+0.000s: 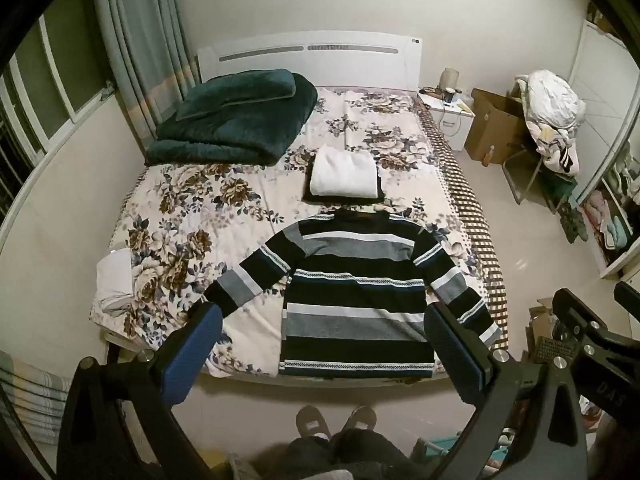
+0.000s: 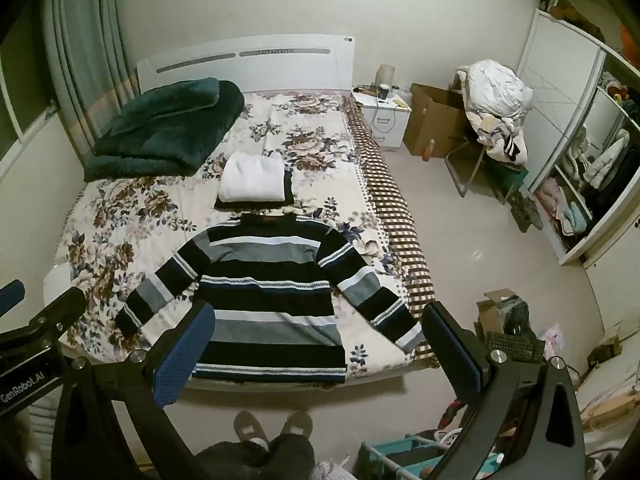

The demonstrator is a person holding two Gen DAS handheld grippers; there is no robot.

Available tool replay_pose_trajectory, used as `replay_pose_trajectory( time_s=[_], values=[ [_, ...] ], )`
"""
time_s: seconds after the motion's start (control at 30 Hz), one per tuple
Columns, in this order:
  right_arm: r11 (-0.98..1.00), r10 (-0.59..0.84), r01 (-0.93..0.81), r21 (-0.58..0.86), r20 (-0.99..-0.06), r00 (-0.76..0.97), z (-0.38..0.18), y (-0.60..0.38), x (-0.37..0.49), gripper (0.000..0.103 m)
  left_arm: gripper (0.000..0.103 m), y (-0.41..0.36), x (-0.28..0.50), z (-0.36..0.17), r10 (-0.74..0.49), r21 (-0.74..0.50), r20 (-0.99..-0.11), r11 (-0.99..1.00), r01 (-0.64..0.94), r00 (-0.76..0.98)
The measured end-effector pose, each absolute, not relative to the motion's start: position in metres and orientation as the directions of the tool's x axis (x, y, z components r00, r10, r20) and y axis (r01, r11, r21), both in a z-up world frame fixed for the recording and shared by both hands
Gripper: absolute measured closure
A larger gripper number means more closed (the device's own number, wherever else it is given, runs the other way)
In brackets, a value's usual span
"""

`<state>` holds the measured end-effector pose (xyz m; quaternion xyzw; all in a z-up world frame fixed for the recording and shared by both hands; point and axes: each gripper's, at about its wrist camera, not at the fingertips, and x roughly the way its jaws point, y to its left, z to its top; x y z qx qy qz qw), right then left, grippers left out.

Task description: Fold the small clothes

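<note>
A striped black, grey and white sweater (image 1: 352,292) lies flat on the floral bed (image 1: 192,216), hem at the near edge, both sleeves spread outward. It also shows in the right wrist view (image 2: 272,296). Beyond its collar sits a folded white garment (image 1: 344,178) on a dark folded one; the same stack shows in the right wrist view (image 2: 252,184). My left gripper (image 1: 324,332) is open and empty, held above the sweater's hem. My right gripper (image 2: 320,332) is open and empty, above the sweater's right side near the bed's corner.
A folded dark green blanket (image 1: 236,120) lies at the bed's far left. A white cloth (image 1: 116,272) lies at the left edge. Nightstand (image 2: 384,120), cardboard box (image 2: 436,124), chair piled with clothes (image 2: 496,108) and open wardrobe (image 2: 592,160) stand right. Clutter (image 2: 508,328) covers the floor near right.
</note>
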<state>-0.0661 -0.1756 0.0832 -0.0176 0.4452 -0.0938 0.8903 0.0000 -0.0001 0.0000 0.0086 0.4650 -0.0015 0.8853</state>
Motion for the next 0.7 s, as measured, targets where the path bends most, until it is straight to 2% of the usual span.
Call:
replay_pose_trajectory(
  time_s=[0.7],
  values=[
    [0.983, -0.178, 0.147, -0.113, -0.787, 0.590, 0.0868, -0.1794, -0.0637, 0.000, 0.000, -0.0001, 0.0000, 0.0000, 0.004, 0.011, -0.820, 1.000, 0.010, 0.572]
  ],
)
